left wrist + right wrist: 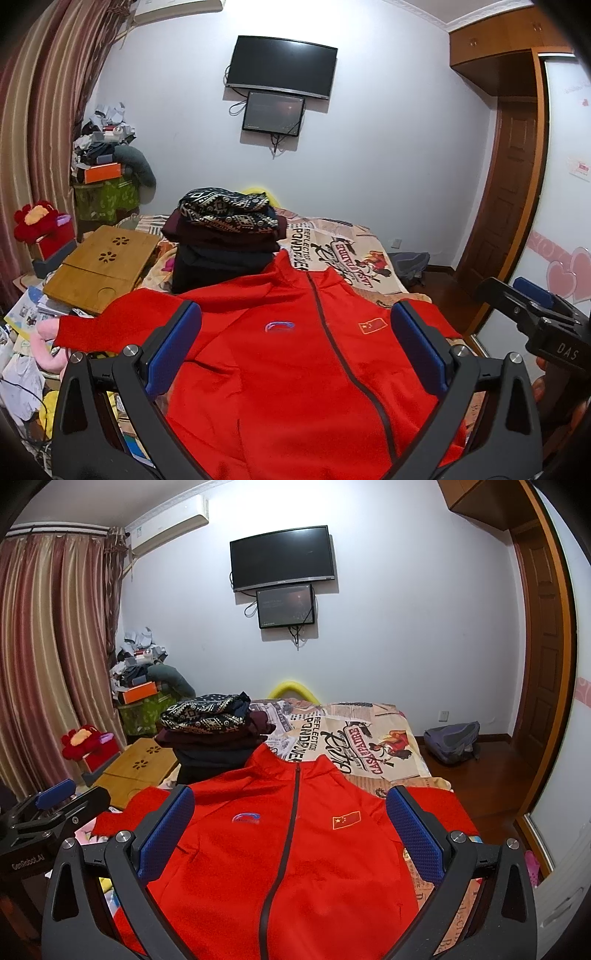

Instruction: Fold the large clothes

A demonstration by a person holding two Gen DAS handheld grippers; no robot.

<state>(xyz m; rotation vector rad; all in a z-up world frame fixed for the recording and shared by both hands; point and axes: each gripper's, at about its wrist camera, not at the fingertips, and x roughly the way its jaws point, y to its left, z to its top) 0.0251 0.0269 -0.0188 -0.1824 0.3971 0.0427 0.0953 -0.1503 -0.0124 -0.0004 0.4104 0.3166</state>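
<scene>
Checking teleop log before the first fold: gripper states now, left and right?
Left gripper: open, holding nothing, poised above the red jacket.
Right gripper: open, empty, also over the jacket.

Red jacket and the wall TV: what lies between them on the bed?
A stack of folded clothes by the jacket's collar, seen in both views.

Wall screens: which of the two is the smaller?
The lower screen, hung directly under the wide black TV. It is narrower and shows a dim picture, while the TV above is blank.
</scene>
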